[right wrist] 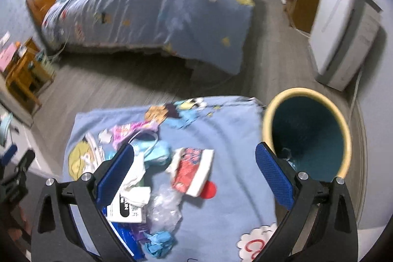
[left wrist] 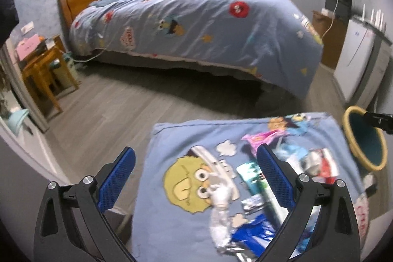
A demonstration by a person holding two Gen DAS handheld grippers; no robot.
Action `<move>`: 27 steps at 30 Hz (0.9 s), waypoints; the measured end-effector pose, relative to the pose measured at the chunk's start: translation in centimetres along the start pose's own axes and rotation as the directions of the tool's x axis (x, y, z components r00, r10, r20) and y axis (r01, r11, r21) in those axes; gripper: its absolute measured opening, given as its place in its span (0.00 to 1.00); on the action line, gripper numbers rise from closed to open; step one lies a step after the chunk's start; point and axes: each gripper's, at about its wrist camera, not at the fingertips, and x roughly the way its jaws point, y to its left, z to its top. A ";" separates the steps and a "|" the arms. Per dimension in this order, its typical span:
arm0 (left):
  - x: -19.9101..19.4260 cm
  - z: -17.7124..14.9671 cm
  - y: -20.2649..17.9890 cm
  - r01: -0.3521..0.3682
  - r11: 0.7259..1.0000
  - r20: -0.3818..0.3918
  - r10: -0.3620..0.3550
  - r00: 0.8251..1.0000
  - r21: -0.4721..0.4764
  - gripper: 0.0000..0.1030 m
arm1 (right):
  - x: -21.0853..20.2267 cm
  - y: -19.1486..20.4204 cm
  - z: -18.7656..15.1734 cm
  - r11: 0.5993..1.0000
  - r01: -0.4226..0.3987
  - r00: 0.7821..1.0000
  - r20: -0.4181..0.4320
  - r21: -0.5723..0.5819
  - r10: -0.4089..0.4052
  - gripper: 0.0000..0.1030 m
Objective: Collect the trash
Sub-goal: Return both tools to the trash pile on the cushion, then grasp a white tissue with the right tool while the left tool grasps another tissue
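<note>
Several pieces of trash lie on a blue cartoon-print cushion point(right wrist: 228, 139): a red-and-white wrapper point(right wrist: 194, 170), a crumpled clear plastic bag point(right wrist: 165, 209), a white box with a black label point(right wrist: 126, 209), a pink wrapper point(right wrist: 132, 130) and a crumpled blue piece point(right wrist: 158, 243). A teal bin with a yellow rim point(right wrist: 307, 136) stands right of the cushion. My right gripper point(right wrist: 195, 172) is open and empty above the trash. My left gripper point(left wrist: 196, 174) is open and empty above the cushion point(left wrist: 172, 144), near a silver foil wrapper point(left wrist: 221, 217). The bin point(left wrist: 366, 141) shows at the far right.
A bed with a blue cartoon quilt point(left wrist: 196, 23) fills the room beyond the grey wood floor point(left wrist: 118, 104). A wooden side table point(left wrist: 44, 70) stands at the left. A white appliance point(right wrist: 343, 31) and a wooden cabinet point(right wrist: 302, 6) stand at the right wall.
</note>
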 end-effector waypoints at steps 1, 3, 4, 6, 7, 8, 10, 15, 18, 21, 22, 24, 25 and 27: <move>0.3 -0.3 0.2 -0.004 1.000 -0.006 0.005 1.000 0.010 0.95 | 0.4 0.6 -0.3 1.000 -0.006 1.000 -0.004 -0.017 0.005 0.95; 1.0 -0.9 0.4 0.019 1.000 -0.019 -0.019 1.000 0.023 0.95 | 1.5 1.5 -0.9 0.999 -0.024 0.999 -0.023 -0.044 0.023 0.94; 1.2 -1.0 0.6 0.031 0.999 -0.020 -0.030 0.999 0.022 0.95 | 2.2 2.0 -1.4 0.998 -0.016 0.999 -0.035 -0.054 0.014 0.94; 1.7 -1.4 0.9 0.041 0.999 -0.018 -0.040 0.999 0.020 0.95 | 3.3 2.7 -2.1 0.998 -0.017 0.998 -0.066 -0.059 0.013 0.94; 2.0 -1.6 1.0 0.030 0.999 -0.024 -0.030 0.999 0.025 0.95 | 4.0 3.1 -2.5 0.998 -0.036 0.996 -0.087 -0.060 0.030 0.94; 2.3 -1.7 1.1 0.024 0.999 -0.034 -0.023 0.999 0.034 0.95 | 4.4 3.2 -2.7 0.997 -0.046 0.994 -0.101 -0.062 0.039 0.94; 2.9 -2.1 1.2 0.023 0.998 -0.055 -0.020 0.998 0.055 0.95 | 5.2 3.9 -3.4 0.996 -0.052 0.993 -0.110 -0.071 0.044 0.94; 4.1 -3.2 1.8 0.072 0.997 -0.086 -0.068 0.994 0.042 0.95 | 6.8 5.4 -4.7 0.991 -0.052 0.993 -0.113 -0.124 0.038 0.94; 5.2 -4.2 1.7 0.074 0.995 -0.121 -0.067 0.990 0.061 0.95 | 7.9 6.3 -5.3 0.986 -0.050 0.992 -0.119 -0.161 0.030 0.94; 6.5 -5.3 1.5 0.073 0.995 -0.161 -0.060 0.985 0.073 0.95 | 8.9 7.1 -5.8 0.982 -0.070 0.987 -0.154 -0.175 0.044 0.94; 6.9 -5.6 1.4 0.077 0.994 -0.172 -0.064 0.983 0.071 0.95 | 9.2 7.4 -5.9 0.980 -0.080 0.985 -0.166 -0.182 0.049 0.94; 7.7 -6.3 1.0 0.082 0.993 -0.190 -0.065 0.980 0.083 0.95 | 9.5 8.0 -6.1 0.975 -0.095 0.982 -0.178 -0.199 0.060 0.88; 8.0 -6.5 0.8 0.083 0.992 -0.198 -0.064 0.978 0.091 0.95 | 9.8 8.3 -6.2 0.973 -0.104 0.980 -0.188 -0.208 0.065 0.85; 8.6 -7.0 0.5 0.093 0.991 -0.212 -0.072 0.975 0.094 0.95 | 10.3 8.8 -6.4 0.970 -0.121 0.975 -0.210 -0.211 0.076 0.78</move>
